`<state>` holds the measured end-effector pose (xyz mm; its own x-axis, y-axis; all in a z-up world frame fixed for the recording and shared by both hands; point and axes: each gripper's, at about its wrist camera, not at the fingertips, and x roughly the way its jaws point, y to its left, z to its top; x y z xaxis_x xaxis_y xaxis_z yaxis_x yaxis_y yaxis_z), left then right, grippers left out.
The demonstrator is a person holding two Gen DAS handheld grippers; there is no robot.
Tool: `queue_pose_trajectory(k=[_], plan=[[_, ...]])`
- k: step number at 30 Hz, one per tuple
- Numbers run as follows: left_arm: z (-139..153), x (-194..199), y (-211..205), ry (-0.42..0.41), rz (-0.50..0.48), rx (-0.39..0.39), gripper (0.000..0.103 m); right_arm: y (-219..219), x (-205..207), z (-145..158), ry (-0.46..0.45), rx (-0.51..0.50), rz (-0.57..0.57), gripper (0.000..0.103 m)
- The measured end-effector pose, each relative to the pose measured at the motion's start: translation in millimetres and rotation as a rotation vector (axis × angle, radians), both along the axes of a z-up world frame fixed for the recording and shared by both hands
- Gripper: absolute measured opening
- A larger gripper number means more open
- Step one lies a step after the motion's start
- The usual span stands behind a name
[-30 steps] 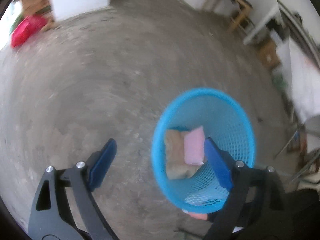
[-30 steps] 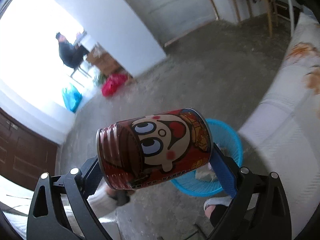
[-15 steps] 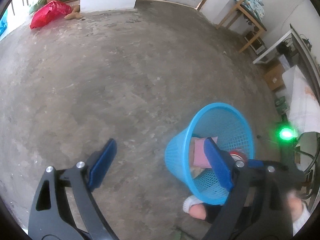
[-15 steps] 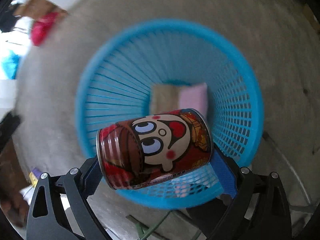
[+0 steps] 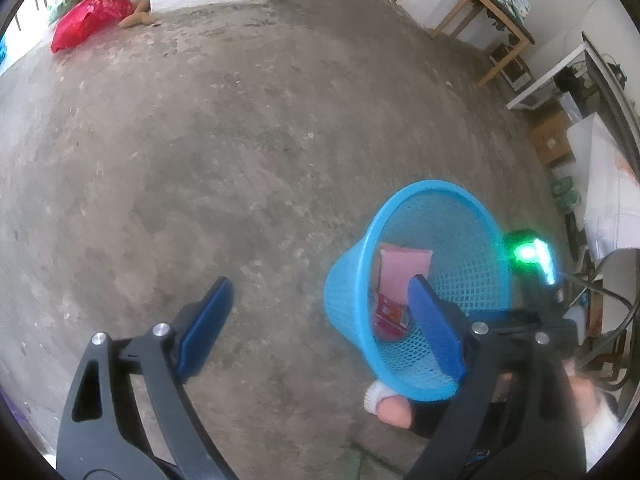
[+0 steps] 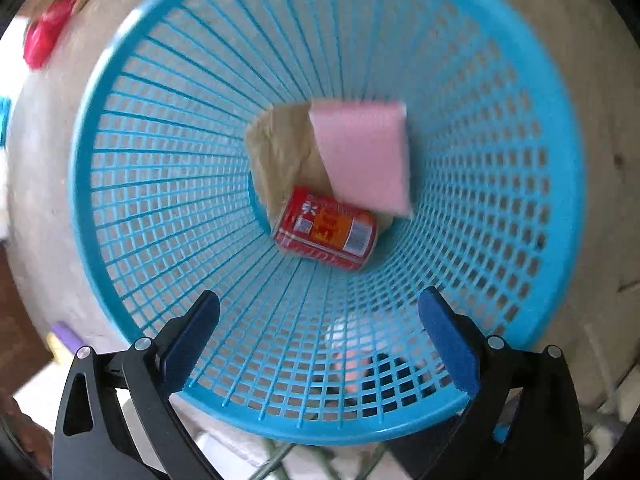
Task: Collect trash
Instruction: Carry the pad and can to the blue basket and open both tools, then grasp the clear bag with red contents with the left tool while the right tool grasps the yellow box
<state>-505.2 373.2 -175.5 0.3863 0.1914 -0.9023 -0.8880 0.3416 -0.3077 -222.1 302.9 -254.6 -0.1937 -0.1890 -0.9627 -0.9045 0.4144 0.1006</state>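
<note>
Trash sat inside the blue basket (image 6: 132,80) on the grey floor (image 5: 200,160): a pink pad (image 6: 364,156), then a red can (image 6: 326,230) lying on its side at the bottom. Over the rim, the right gripper (image 6: 318,328) hung wide apart, holding nothing. The left gripper (image 5: 320,316) was spread apart too (empty). I guessed this drop was done; next, look for more trash.
</note>
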Motion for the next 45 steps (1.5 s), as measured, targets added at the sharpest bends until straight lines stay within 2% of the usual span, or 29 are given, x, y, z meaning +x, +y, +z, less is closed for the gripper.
queue_pose_trajectory(k=[4,12,16,19,22,25,27,29,30,33,34,35,36,37,39,42,45], plan=[[11.8,-2.3,-3.0,-0.007,0.006,0.041,0.085,-7.0,-4.8,42.1,0.007,0.064,0.015,0.097],[49.6,-16.8,9.3,-0.049,0.1,0.122,0.085,-29.4,-30.1,147.9,0.016,0.272,0.171,0.097],[82.4,-14.7,5.8,-0.096,0.107,0.159,0.085,-50.0,-36.4,231.1,-0.018,0.48,0.211,0.097],[117.4,5.7,-8.8,-0.142,0.034,0.206,0.085,-81.6,-14.8,293.1,-0.039,0.628,0.145,0.097],[152.6,37.1,-31.2,-0.196,-0.071,0.263,0.085,-128.7,28.3,349.2,-0.092,0.75,0.031,0.097],[193.1,88.6,-59.1,-0.247,-0.234,0.316,0.085,-189.7,79.3,394.4,-0.211,0.838,-0.103,0.097],[222.1,137.7,-84.0,-0.291,-0.38,0.338,0.085,-241.7,115.6,423.7,-0.355,0.866,-0.185,0.097],[242.7,180.3,-107.6,-0.329,-0.511,0.35,0.085,-278.6,143.6,436.8,-0.485,0.844,-0.24,0.097],[258.0,215.8,-127.0,-0.374,-0.612,0.343,0.085,-304.9,164.5,442.8,-0.566,0.825,-0.276,0.097],[283.5,299.4,-171.7,-0.482,-0.846,0.258,0.085,-353.6,211.1,443.8,-0.699,0.745,-0.366,0.097],[292.8,336.4,-193.7,-0.505,-0.937,0.264,0.085,-371.1,230.5,443.8,-0.733,0.716,-0.393,0.097],[298.1,362.0,-214.2,-0.508,-1.007,0.296,0.085,-386.2,251.1,441.6,-0.758,0.695,-0.416,0.097],[306.9,400.5,-241.5,-0.503,-1.104,0.364,0.087,-398.4,268.0,437.9,-0.776,0.671,-0.434,0.097],[310.2,423.0,-258.9,-0.499,-1.153,0.4,0.089,-412.0,288.6,431.9,-0.799,0.638,-0.463,0.097],[311.5,485.3,-298.3,-0.454,-1.272,0.465,0.093,-439.0,325.4,421.9,-0.805,0.597,-0.554,0.097],[299.4,545.1,-337.6,-0.373,-1.377,0.505,0.093,-467.0,358.0,406.4,-0.726,0.629,-0.651,0.097],[279.7,585.3,-362.9,-0.277,-1.423,0.547,0.093,-477.0,387.9,392.7,-0.724,0.624,-0.697,0.097]])
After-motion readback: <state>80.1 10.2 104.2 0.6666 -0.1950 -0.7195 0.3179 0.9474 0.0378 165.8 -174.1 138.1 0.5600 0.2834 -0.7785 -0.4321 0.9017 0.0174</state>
